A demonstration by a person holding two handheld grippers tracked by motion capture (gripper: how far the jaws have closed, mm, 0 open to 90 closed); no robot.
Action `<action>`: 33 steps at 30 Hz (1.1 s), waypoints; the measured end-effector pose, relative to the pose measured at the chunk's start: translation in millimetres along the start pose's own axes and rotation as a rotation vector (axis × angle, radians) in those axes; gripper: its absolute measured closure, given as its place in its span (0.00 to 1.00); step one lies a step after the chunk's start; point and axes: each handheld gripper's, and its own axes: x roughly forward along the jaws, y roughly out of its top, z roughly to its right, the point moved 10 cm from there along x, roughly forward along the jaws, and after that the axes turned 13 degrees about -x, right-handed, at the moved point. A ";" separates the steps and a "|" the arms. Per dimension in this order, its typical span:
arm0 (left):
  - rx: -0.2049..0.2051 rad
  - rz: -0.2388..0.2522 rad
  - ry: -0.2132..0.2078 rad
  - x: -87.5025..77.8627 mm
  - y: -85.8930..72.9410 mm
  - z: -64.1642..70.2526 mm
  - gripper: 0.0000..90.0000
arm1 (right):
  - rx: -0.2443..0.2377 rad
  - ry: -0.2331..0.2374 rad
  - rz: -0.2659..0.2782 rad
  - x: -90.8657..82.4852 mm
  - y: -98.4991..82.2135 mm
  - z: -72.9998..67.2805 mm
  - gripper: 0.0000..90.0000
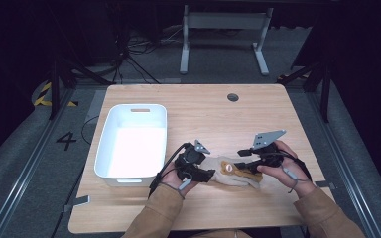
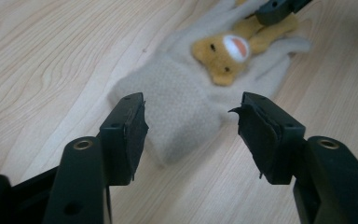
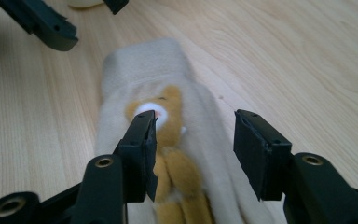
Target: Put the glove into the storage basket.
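The beige glove with its bear patch is lying on the desk between both wide-open claws: left claw, right claw; pinching only loose fleece is risking slippage.

Grey floor, seemingly dark surroundings

Glove lies on table, right of bin, between both grippers
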 end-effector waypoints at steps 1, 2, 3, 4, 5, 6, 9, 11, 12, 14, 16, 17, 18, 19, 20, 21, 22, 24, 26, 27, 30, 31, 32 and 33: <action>0.009 -0.009 -0.003 0.5 0.7 1.6 0.46 | 0.010 -0.007 0.004 -2.9 -1.0 1.3 0.56; 0.021 -0.016 -0.003 0.7 1.3 2.5 0.46 | 0.023 -0.012 0.011 -7.9 -2.6 3.3 0.56; 0.028 -0.022 -0.011 0.7 1.7 4.3 0.46 | 0.033 -0.020 0.016 -12.1 -3.8 5.1 0.56; 0.032 -0.019 -0.018 0.7 3.0 5.7 0.45 | 0.042 -0.031 0.024 -16.0 -4.8 7.1 0.56; 0.038 -0.025 -0.036 0.2 3.9 7.7 0.43 | 0.047 -0.037 0.029 -19.9 -5.8 8.6 0.56; 0.040 -0.029 -0.048 0.1 4.8 9.0 0.42 | 0.063 -0.034 0.038 -24.4 -6.7 9.2 0.56; 0.039 -0.016 -0.051 -0.5 8.4 9.1 0.38 | 0.097 -0.032 0.066 -33.7 -8.1 11.7 0.57; 0.033 -0.005 -0.051 -1.2 10.6 9.0 0.36 | 0.116 -0.045 0.073 -38.7 -9.2 14.1 0.57; 0.027 0.003 -0.046 -1.8 12.0 8.5 0.35 | 0.128 -0.061 0.079 -42.9 -10.4 16.9 0.56; 0.028 0.014 -0.028 -1.9 13.4 7.7 0.30 | 0.153 -0.090 0.086 -49.4 -12.8 21.8 0.56; 0.035 0.015 -0.028 -1.8 14.1 8.2 0.27 | 0.170 -0.124 0.083 -55.3 -16.5 27.5 0.56; 0.038 0.016 -0.029 -1.4 14.7 8.7 0.27 | 0.179 -0.136 0.082 -57.2 -17.9 29.5 0.56; 0.038 0.019 -0.027 -1.0 15.2 8.7 0.27 | 0.193 -0.155 0.084 -60.4 -20.2 33.3 0.54; 0.040 0.021 -0.023 -0.9 15.6 8.4 0.27 | 0.206 -0.168 0.090 -62.5 -21.9 36.2 0.53; 0.041 0.023 -0.023 -0.5 16.0 8.2 0.27 | 0.212 -0.178 0.085 -64.5 -24.2 38.6 0.53; 0.039 0.022 -0.023 -0.3 16.1 8.0 0.27 | 0.219 -0.177 0.085 -65.5 -25.5 39.5 0.53; 0.036 0.026 -0.026 -0.3 16.5 8.0 0.27 | 0.225 -0.179 0.081 -67.1 -27.7 41.0 0.53; 0.016 0.031 -0.023 -1.2 17.8 5.8 0.27 | 0.231 -0.190 0.077 -69.7 -31.0 44.4 0.53; -0.003 0.039 -0.036 -2.6 19.6 5.1 0.26 | 0.252 -0.181 0.067 -70.9 -34.7 45.1 0.53; -0.001 0.041 -0.035 -3.0 20.3 4.6 0.25 | 0.269 -0.176 0.062 -71.7 -36.9 45.3 0.53; 0.020 0.045 -0.037 -2.3 22.2 6.1 0.23 | 0.271 -0.192 0.056 -73.9 -40.0 48.2 0.53; 0.037 0.043 -0.034 -1.2 22.5 6.9 0.22 | 0.273 -0.196 0.052 -74.4 -41.1 49.1 0.50; 0.043 0.045 -0.028 0.0 22.6 7.5 0.22 | 0.293 -0.204 0.029 -75.7 -44.5 49.8 0.50; 0.050 0.046 -0.023 1.0 22.6 7.6 0.22 | 0.303 -0.195 0.014 -76.3 -47.1 49.0 0.52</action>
